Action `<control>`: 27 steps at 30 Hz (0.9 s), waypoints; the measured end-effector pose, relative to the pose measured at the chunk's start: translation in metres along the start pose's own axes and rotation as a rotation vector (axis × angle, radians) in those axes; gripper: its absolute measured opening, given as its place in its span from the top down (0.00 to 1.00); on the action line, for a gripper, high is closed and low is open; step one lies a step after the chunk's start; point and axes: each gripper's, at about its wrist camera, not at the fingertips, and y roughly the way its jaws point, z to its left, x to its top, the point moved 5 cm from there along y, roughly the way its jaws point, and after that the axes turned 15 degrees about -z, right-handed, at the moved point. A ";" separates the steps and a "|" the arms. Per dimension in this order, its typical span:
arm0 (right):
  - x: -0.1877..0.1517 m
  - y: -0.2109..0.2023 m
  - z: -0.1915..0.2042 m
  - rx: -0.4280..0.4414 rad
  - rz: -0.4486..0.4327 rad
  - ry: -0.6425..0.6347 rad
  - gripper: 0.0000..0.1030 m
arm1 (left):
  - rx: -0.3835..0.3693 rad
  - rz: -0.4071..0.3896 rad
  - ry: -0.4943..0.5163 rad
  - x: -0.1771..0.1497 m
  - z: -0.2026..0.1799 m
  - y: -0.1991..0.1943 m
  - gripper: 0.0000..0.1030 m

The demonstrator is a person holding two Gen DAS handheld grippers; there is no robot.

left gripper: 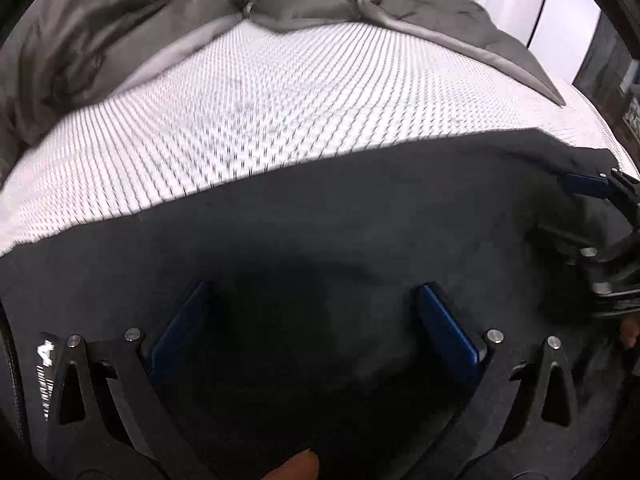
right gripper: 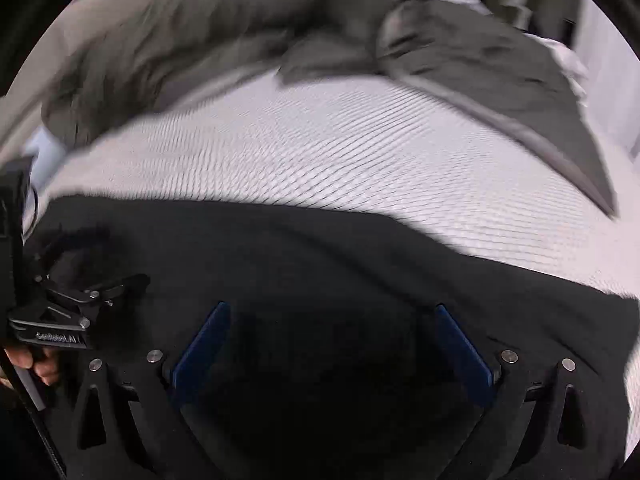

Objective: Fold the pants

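The dark pants (left gripper: 320, 216) lie spread on a white textured mattress (left gripper: 248, 92), filling the near half of both views; they also show in the right wrist view (right gripper: 320, 264). My left gripper (left gripper: 312, 292) is open just above the fabric, blue pads wide apart, holding nothing. My right gripper (right gripper: 332, 312) is open over the pants too. The right gripper also shows at the right edge of the left wrist view (left gripper: 600, 200); the left gripper shows at the left edge of the right wrist view (right gripper: 80, 300).
A crumpled grey duvet (left gripper: 120, 28) is piled along the far side of the mattress, also in the right wrist view (right gripper: 480, 52). A bright window or wall (left gripper: 560, 20) stands at the far right.
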 end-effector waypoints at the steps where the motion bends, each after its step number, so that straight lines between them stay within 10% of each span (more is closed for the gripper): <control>1: 0.000 0.008 -0.005 -0.051 0.013 -0.031 0.02 | -0.008 -0.004 -0.014 0.000 0.002 -0.001 0.00; 6: -0.025 0.000 -0.139 -0.446 0.046 0.163 0.01 | -0.005 -0.011 -0.030 0.001 0.019 0.000 0.00; 8: -0.035 -0.005 -0.161 -0.371 0.029 0.322 0.01 | 0.001 -0.012 -0.028 0.002 0.020 -0.001 0.00; 13: 0.002 -0.031 -0.117 -0.406 -0.045 0.175 0.01 | -0.055 -0.100 0.049 0.018 -0.015 -0.028 0.01; 19: 0.012 -0.061 -0.006 -0.066 -0.101 0.165 0.01 | -0.094 -0.005 0.191 -0.006 -0.063 -0.012 0.00; 22: -0.028 -0.051 0.032 -0.012 0.009 0.085 0.01 | -0.101 0.011 0.148 -0.015 -0.040 -0.012 0.00; 27: -0.059 -0.061 0.005 -0.159 0.049 0.027 0.01 | 0.067 0.014 0.014 -0.023 0.062 -0.030 0.00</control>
